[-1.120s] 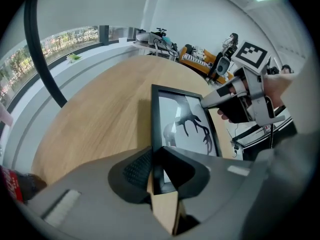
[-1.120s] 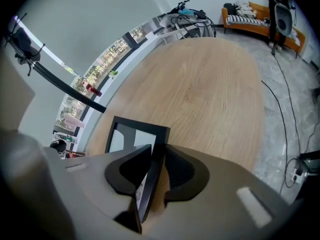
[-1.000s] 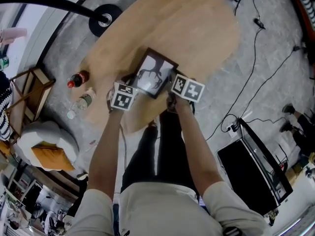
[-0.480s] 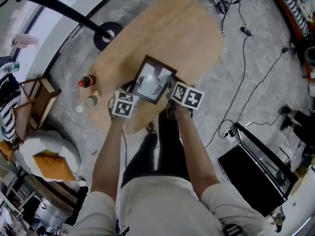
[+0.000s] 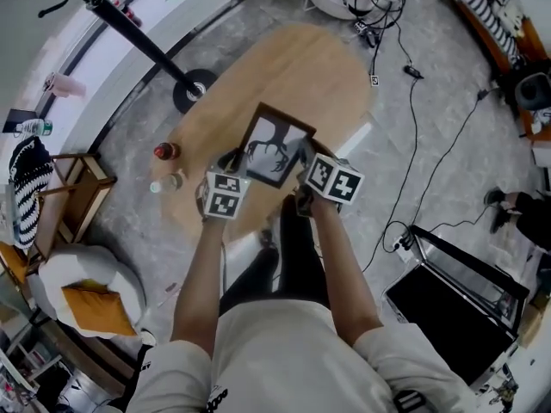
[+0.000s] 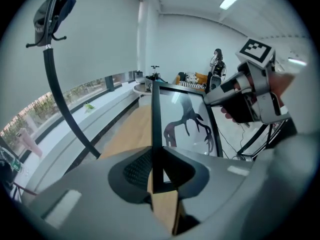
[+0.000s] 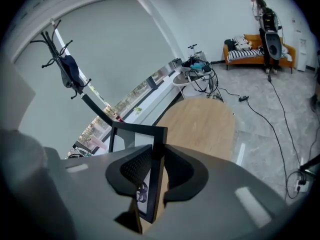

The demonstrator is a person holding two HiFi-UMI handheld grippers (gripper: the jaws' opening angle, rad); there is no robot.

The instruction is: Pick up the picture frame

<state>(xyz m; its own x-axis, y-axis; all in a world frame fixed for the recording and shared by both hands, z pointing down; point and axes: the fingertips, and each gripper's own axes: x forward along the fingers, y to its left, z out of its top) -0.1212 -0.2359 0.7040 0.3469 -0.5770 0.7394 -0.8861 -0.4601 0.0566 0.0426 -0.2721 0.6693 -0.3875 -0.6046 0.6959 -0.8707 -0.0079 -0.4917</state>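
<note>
The picture frame (image 5: 275,149) is dark-rimmed and holds a black antlered-deer silhouette on white. It hangs in the air above the oval wooden table (image 5: 293,67), held between both grippers. My left gripper (image 5: 237,162) is shut on the frame's left edge, and in the left gripper view that edge (image 6: 155,124) runs straight out from between the pads of the left gripper (image 6: 156,171). My right gripper (image 5: 303,159) is shut on the frame's right edge. The right gripper view shows the right gripper (image 7: 156,176) pinching the frame (image 7: 142,134) edge-on. The other gripper (image 6: 250,91) shows across the glass.
A cola bottle (image 5: 165,151) and a clear bottle (image 5: 166,182) stand on the floor left of the table. A coat stand's round base (image 5: 196,89) sits beyond them. Cables (image 5: 422,136) trail over the floor at right, near a black case (image 5: 452,304). A wooden stool (image 5: 73,196) and a cushioned pouf (image 5: 86,295) are at left.
Both grippers have risen together with the picture frame, lifting it off the table. The table now looks smaller and farther below.
</note>
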